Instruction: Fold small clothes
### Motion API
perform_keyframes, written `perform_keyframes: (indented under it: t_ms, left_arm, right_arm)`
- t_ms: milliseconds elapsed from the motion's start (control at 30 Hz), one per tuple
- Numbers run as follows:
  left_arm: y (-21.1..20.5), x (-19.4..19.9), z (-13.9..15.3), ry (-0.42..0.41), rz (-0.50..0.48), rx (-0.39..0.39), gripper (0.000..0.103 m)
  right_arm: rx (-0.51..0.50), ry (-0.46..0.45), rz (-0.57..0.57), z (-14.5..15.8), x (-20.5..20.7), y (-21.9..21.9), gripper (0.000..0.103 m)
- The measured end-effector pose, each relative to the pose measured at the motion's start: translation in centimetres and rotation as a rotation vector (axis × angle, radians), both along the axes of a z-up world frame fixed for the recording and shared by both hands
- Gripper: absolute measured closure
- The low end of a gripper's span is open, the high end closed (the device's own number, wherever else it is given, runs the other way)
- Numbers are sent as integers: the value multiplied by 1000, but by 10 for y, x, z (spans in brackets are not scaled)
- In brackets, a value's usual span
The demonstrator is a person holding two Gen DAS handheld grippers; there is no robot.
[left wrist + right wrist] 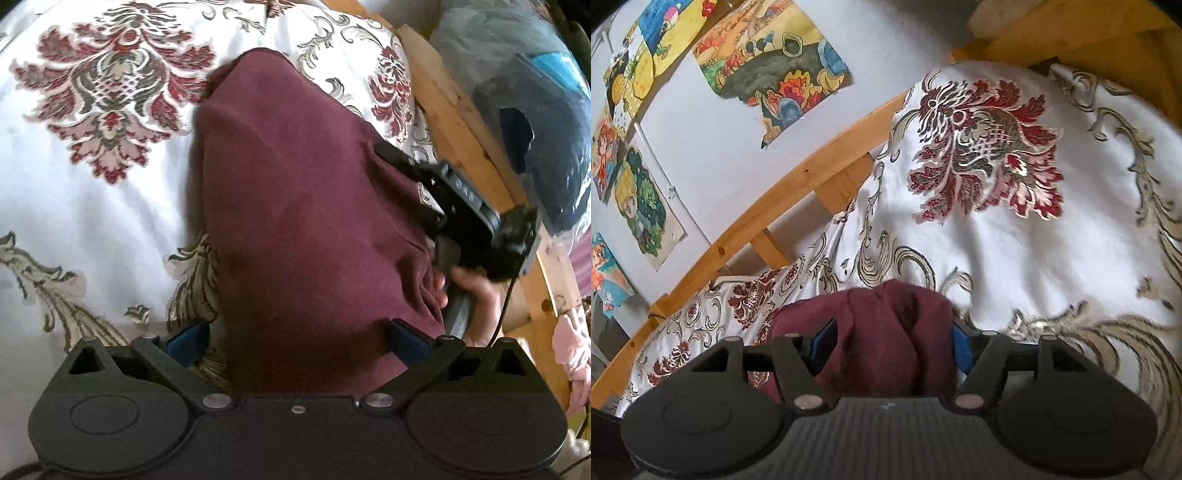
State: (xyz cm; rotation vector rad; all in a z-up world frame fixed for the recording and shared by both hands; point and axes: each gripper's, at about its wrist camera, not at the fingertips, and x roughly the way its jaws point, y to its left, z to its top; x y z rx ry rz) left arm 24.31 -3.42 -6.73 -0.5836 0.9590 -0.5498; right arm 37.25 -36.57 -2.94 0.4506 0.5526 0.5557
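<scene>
Soft daylight, slight motion blur, strong fisheye bending at edges.

**Maroon garment – state on bed**

One small maroon garment (295,206), plain soft knit, no print. Lies on the bedspread (92,206), white w/ red floral pattern. Partly folded: long narrow shape, layers overlapping, far end rounded, right edge puckered into creases. Right wrist view: near end (886,332) bunched, w/ upright ridges and a dark hollow.

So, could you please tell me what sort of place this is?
Most likely a child's bedroom: a wooden bed frame under a floral bedspread, and colourful cartoon drawings stuck on the wall beside it.
</scene>
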Motion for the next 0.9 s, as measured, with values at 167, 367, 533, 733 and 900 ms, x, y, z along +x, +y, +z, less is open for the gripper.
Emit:
perform_keyframes:
  t_ms: [167,367,533,733,900]
  left_arm:
    - [-9,-2,3,-23,-20,35,19]
    - [-11,-11,16,-67,8,92,43]
    - [-6,-29,44,-185,23,193,49]
    - [39,-38,74,-304,82,306,49]
    - [89,-27,87,-331,187,405,49]
  right_arm:
    - [-129,-15,5,3,-5,16,55]
    - [-199,-26,11,17,-25,28,86]
    - [-275,-147,66,55,-53,60,87]
    - [-285,-298,133,88,-65,118,87]
    - [-215,-295,152,89,-35,173,87]
